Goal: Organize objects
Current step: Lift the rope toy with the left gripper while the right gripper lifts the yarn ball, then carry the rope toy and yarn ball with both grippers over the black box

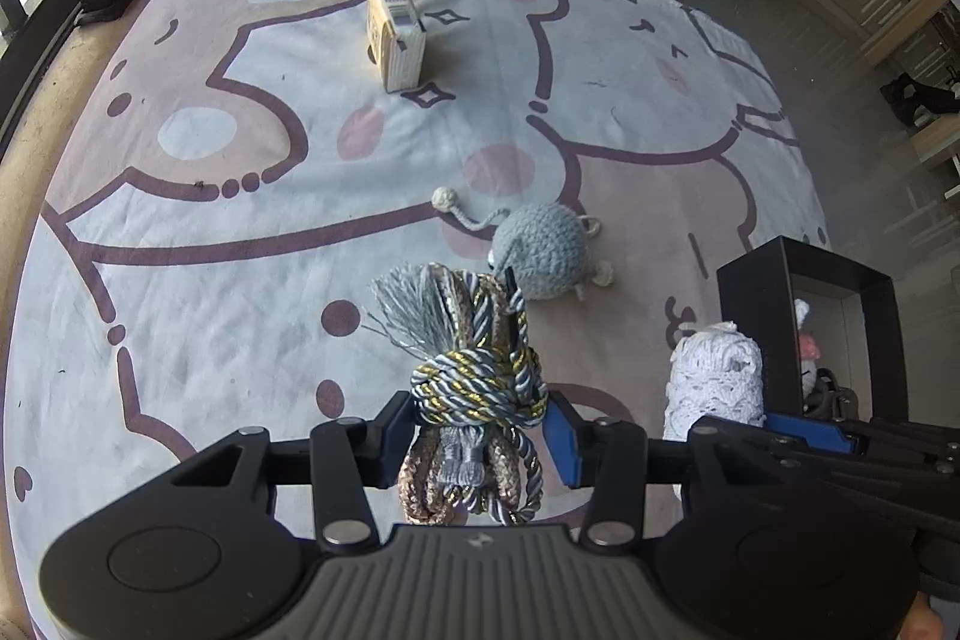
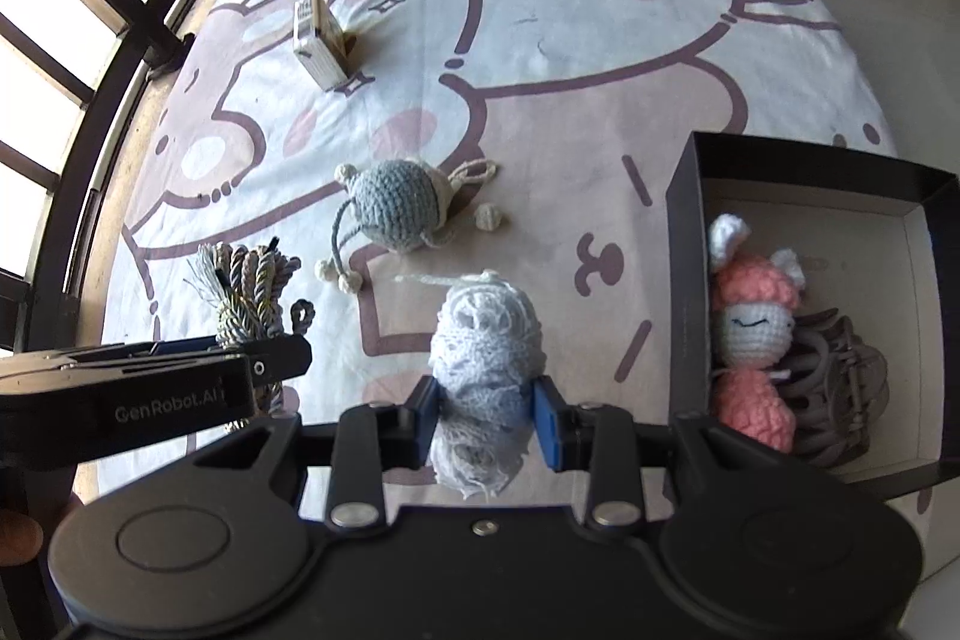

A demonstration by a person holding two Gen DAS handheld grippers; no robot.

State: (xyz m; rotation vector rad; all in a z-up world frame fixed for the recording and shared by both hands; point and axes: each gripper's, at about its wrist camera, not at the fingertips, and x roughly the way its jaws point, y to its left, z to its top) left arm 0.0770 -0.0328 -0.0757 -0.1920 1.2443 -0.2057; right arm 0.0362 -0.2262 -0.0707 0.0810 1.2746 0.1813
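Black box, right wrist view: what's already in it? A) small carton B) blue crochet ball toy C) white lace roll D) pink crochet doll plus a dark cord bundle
D: the black box holds the pink crochet doll lying beside a dark cord bundle; the other three items are outside it.
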